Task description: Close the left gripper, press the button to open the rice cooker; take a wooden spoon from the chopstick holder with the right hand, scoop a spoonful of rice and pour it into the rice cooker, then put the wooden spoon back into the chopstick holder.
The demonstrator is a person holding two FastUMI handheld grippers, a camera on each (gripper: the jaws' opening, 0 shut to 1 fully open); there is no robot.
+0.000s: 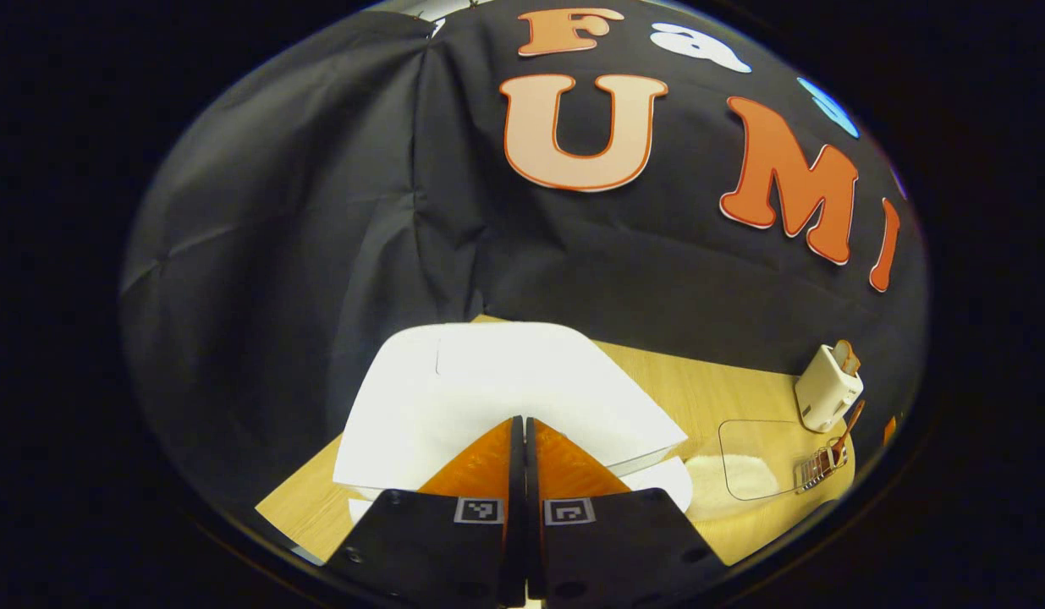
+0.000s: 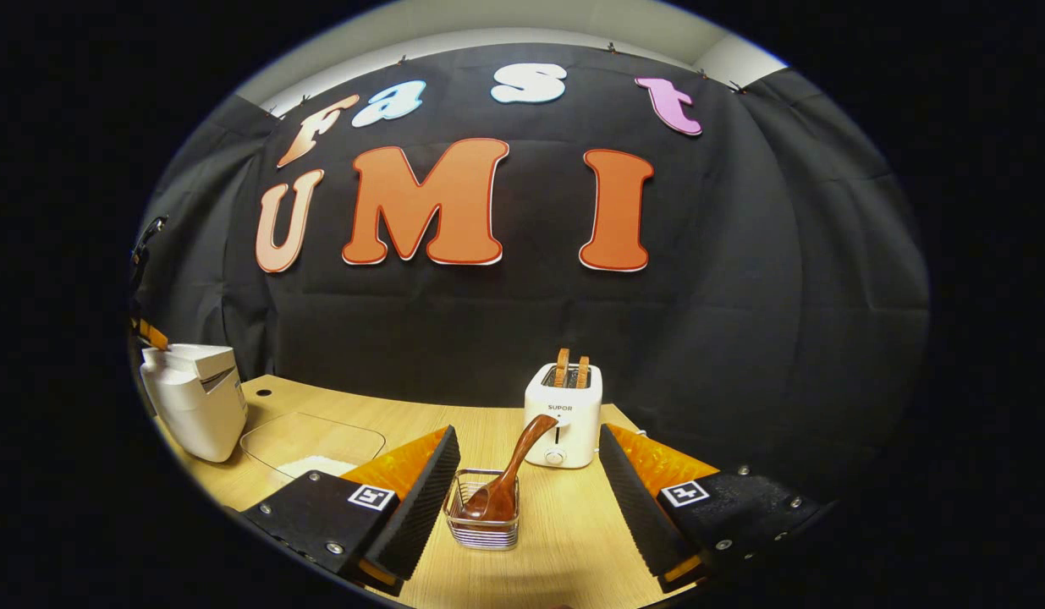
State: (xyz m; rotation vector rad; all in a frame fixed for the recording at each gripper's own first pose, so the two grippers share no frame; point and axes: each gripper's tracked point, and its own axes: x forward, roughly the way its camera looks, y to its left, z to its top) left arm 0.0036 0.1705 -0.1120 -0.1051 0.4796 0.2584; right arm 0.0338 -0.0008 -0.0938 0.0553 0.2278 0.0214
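Observation:
My left gripper (image 1: 519,423) is shut with nothing between its fingers, its tips right over the lid of the white rice cooker (image 1: 505,381). In the right gripper view the rice cooker (image 2: 196,397) stands at the far left with its lid down. My right gripper (image 2: 526,440) is open, its fingers either side of a wire chopstick holder (image 2: 484,516). A wooden spoon (image 2: 509,469) leans in that holder, handle up and untouched. A clear container with white rice (image 2: 310,452) lies between cooker and holder; the same container (image 1: 742,474) sits right of the cooker in the left gripper view.
A white toaster (image 2: 563,414) with two slices sticking out stands behind the holder on the wooden table (image 2: 556,541). The left gripper view has the toaster (image 1: 827,389) at far right, above the holder (image 1: 814,469). Black cloth closes the back.

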